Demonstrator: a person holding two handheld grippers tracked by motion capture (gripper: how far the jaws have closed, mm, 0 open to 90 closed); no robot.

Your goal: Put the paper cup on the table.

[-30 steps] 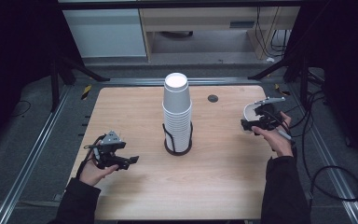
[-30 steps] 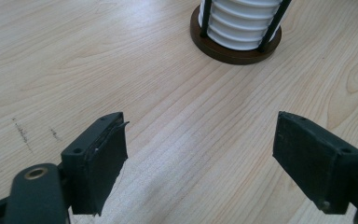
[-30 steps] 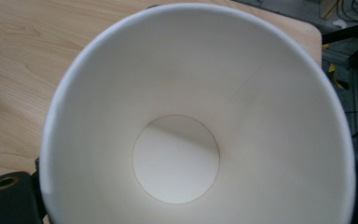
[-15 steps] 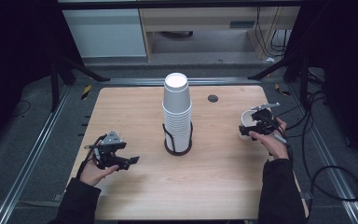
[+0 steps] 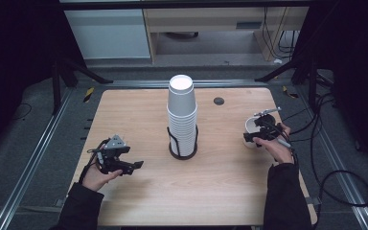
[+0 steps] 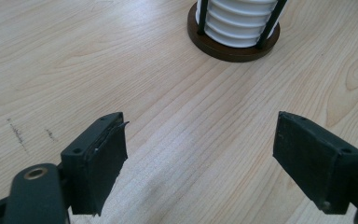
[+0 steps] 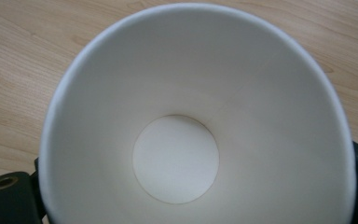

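A white paper cup (image 7: 177,140), empty and mouth-up, sits at the table's (image 5: 139,115) right side.

The right gripper (image 5: 258,135), clamped on a white paper cup (image 5: 252,127), is lower and nearer the person than a second ago, coming back along the right side of the table (image 5: 230,191) from near its far right corner, with the cup close over the wood.
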